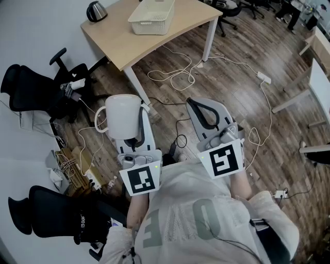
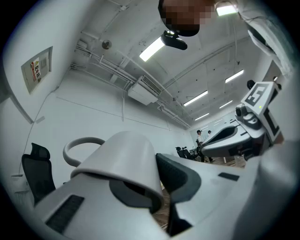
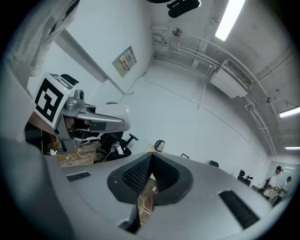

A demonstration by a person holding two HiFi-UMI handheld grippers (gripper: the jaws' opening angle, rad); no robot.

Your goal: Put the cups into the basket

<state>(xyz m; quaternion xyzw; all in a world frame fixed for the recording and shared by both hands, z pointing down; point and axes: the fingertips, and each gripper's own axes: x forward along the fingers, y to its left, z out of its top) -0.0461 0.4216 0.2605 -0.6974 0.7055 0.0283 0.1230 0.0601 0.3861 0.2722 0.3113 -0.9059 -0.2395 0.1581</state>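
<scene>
Left gripper [image 1: 138, 124]: jaws clamped on white handled cup [image 1: 121, 114], cup mouth-down against jaw, handle out to side.
Right gripper [image 1: 205, 114]: jaws closed together, nothing between.
Both grippers held over floor, well short of wooden table [image 1: 118, 38].
White basket [image 1: 147, 26] on table, near kettle [image 1: 96, 10] at table corner; no cup visible inside.
Progress judged: 1 cup grasped, 0 placed. Left: carry to table, drop cup into basket. No other cups in view.

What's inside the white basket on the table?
No cup shows inside the basket; its near wall hides part of its bottom. One white cup is held in the left gripper.
</scene>
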